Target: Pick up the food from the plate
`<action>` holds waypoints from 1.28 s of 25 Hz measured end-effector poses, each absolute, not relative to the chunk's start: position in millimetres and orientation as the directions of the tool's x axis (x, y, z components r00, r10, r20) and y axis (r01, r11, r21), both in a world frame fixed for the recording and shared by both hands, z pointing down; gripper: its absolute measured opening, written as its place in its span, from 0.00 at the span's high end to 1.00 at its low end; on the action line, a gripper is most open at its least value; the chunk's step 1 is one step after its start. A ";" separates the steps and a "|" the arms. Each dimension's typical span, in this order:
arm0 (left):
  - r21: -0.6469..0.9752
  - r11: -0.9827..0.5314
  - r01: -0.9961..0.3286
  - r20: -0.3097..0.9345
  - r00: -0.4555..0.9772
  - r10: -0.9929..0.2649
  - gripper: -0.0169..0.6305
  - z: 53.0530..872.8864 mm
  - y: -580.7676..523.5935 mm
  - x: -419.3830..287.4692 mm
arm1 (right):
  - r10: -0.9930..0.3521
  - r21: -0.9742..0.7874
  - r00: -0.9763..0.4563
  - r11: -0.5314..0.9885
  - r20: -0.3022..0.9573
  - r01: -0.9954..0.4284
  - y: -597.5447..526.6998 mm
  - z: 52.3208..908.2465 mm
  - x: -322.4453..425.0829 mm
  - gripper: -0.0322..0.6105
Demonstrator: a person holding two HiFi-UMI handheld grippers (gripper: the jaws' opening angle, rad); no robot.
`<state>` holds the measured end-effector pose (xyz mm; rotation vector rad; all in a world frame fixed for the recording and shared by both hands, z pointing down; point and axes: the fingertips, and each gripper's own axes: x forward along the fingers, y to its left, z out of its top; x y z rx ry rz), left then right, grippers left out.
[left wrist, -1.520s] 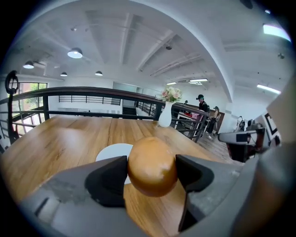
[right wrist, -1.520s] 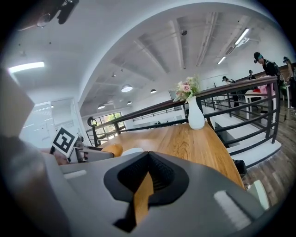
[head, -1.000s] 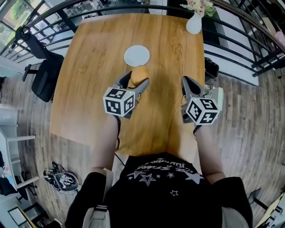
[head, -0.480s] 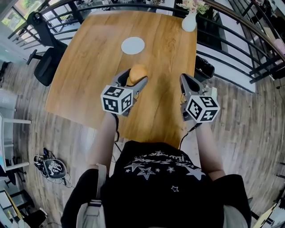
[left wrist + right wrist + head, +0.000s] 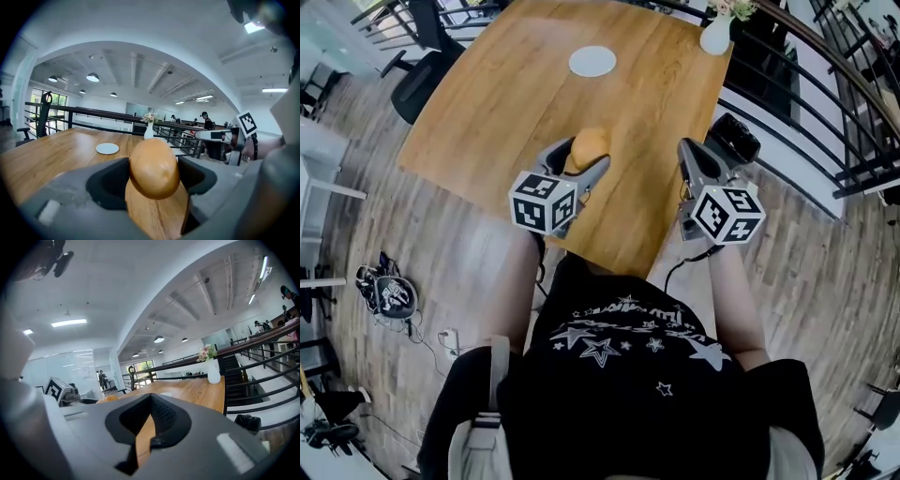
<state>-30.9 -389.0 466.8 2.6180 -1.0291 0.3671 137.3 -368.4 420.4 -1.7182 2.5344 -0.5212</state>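
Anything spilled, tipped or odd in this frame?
Nothing stands out. The white plate lies flat and empty on the table, the vase stands upright at the far corner, and the left tool grips the bread roll.

The wooden table (image 5: 511,112) bears a white plate (image 5: 592,61) and vase (image 5: 715,37).

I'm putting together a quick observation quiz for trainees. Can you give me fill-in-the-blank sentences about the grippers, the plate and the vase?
The left gripper holds the bread roll; the right gripper holds ____.
The white plate is ____.
The vase holds ____.
Missing words: nothing; empty; flowers.
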 end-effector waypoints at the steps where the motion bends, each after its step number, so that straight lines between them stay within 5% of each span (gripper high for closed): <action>1: 0.180 -0.689 -0.702 0.340 0.702 -0.626 0.45 467.2 -377.9 -30.8 | -0.902 -0.296 -0.403 0.347 0.153 -0.890 -361.2 420.7 137.2 0.95; 15: 0.239 -0.508 -0.828 0.364 0.561 -0.743 0.45 497.2 -248.3 -63.8 | -0.772 -0.326 -0.601 0.525 0.207 -0.787 -285.4 457.4 97.2 0.95; 32: 0.281 -0.432 -0.857 0.340 0.510 -0.790 0.45 489.0 -111.0 -120.5 | -0.755 -0.349 -0.609 0.518 0.242 -0.781 -186.5 460.6 48.4 0.95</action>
